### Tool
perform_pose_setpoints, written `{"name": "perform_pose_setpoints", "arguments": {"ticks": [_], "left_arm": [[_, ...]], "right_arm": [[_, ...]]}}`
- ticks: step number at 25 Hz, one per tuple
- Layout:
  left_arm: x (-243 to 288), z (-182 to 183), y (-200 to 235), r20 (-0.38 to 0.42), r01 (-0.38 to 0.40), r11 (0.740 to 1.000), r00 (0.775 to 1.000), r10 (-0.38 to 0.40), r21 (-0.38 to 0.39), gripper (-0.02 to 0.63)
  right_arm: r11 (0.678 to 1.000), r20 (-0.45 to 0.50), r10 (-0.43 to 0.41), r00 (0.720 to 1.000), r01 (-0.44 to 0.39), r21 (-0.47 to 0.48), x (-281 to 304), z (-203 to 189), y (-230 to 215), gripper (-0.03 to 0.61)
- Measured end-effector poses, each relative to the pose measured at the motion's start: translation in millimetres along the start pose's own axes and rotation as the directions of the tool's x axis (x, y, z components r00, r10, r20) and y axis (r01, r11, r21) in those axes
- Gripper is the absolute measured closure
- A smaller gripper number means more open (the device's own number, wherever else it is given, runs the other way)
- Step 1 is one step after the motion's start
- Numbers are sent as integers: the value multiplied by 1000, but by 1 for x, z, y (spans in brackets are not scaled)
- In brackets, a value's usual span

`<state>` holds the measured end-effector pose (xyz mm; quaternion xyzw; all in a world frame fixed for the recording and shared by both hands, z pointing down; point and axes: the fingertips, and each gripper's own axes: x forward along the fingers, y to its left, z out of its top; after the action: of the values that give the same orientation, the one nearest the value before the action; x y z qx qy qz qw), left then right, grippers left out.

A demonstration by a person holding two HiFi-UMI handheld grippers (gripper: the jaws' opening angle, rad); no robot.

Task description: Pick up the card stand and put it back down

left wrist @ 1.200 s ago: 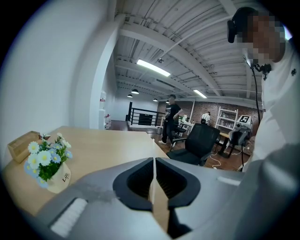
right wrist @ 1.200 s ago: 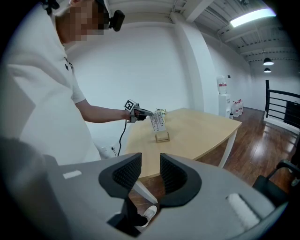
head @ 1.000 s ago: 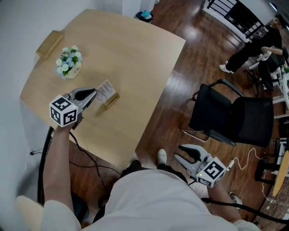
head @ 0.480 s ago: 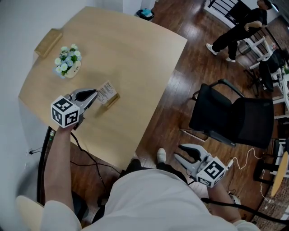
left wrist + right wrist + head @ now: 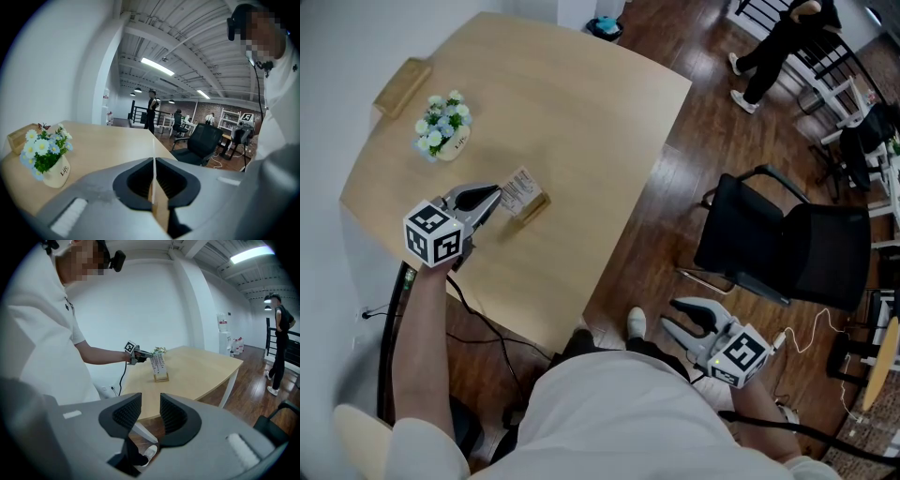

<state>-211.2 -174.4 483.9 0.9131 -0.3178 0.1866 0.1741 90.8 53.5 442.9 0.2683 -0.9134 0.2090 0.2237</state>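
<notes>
Bystander (image 5: pixel 775 42), upper right: walked up toward the top edge since the earlier frame. Grippers and stand unchanged.
Table (image 5: pixel 581 112): fills upper left of head view. Black chair (image 5: pixel 778 246) at right, on the floor.
Right gripper (image 5: pixel 669 315), lower right, off the table: jaws slightly apart, nothing between them.
Left gripper (image 5: pixel 499 194), left of centre: jaws closed on the card of the card stand (image 5: pixel 525 195); its wooden base rests on the table.
Flower pot (image 5: pixel 441 128), upper left, well apart from it.

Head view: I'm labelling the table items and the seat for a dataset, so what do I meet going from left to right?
wooden block → flower pot → card stand → black chair
</notes>
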Motion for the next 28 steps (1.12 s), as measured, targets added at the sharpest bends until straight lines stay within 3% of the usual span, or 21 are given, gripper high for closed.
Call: {"name": "perform_pose_setpoints", "arguments": {"ticks": [18,28], "left_arm": [[5,-4,0,-27,-22,1000,999,22,9,597],[19,-25,3,-71,-12,1000,997,12,6,597]], "right_arm": [[1000,8,3,1000,-3,3,0,-1,-1,449],[1000,-1,4,1000,-4,4,-2,-4,0,449]]}}
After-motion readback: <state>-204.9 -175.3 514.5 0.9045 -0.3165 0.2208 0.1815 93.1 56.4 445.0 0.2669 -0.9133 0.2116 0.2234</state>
